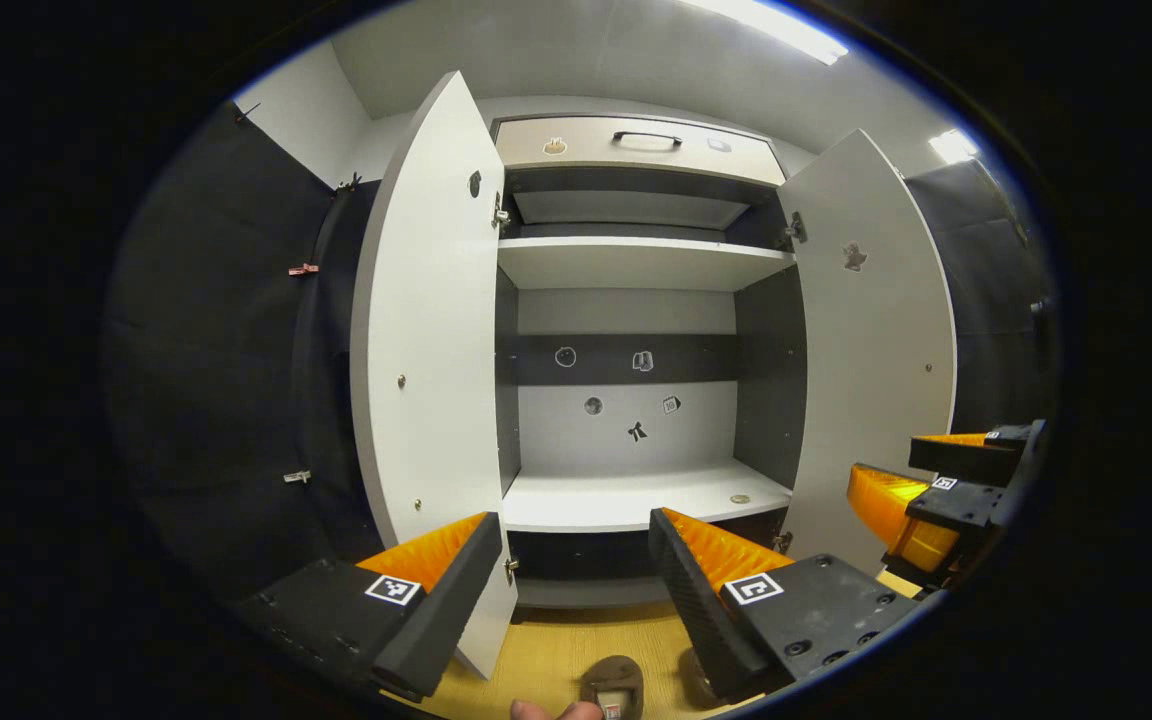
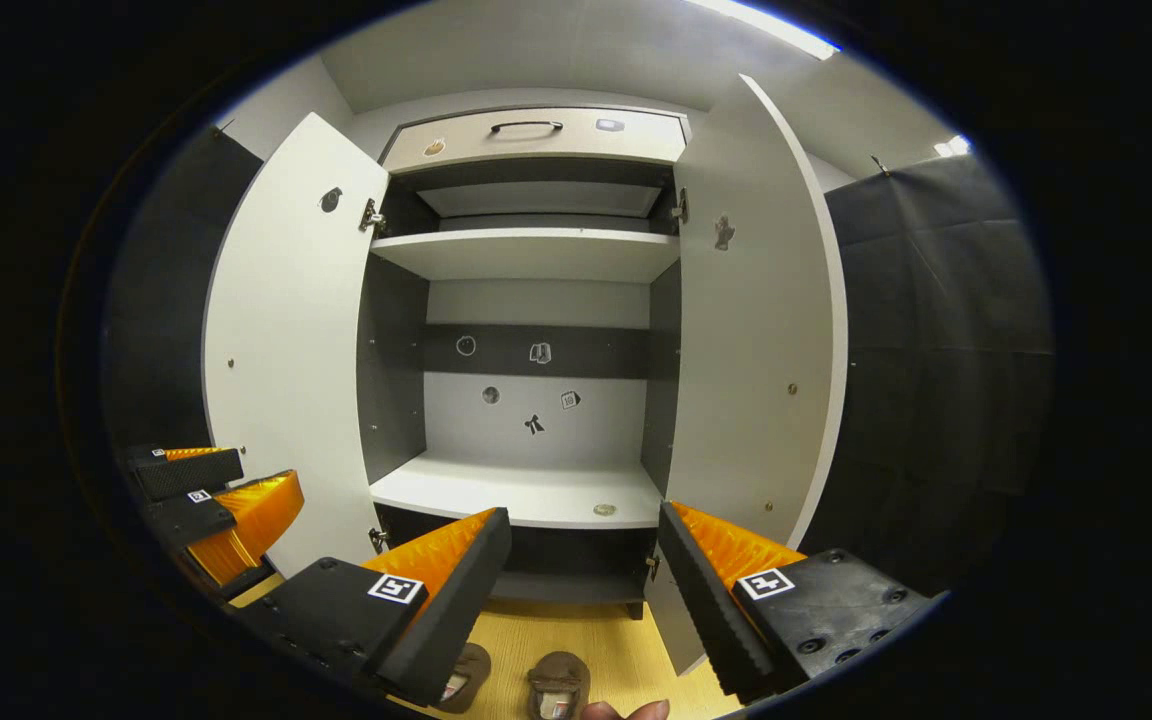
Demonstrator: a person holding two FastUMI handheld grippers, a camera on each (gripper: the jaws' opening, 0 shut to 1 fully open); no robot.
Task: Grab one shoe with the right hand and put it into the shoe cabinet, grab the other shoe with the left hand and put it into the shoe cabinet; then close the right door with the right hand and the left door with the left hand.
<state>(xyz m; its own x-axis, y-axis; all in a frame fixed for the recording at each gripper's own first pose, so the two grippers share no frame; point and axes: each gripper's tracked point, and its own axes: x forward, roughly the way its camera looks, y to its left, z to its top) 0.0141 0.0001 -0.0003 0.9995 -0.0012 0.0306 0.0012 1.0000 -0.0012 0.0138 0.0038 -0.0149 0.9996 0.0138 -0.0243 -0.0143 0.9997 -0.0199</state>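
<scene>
Held both grippers, left (image 1: 571, 560) and right (image 2: 584, 560), with fingers spread apart, gripping nothing. Faced the tall white two-door shoe cabinet (image 2: 536, 255), both doors swung open. Left the two brown shoes (image 2: 558, 685) down on the yellow wooden floor (image 2: 576, 635) before the cabinet.

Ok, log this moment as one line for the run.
stage: start | left gripper: open | right gripper: open | shoes: floor | cabinet doors: open
</scene>
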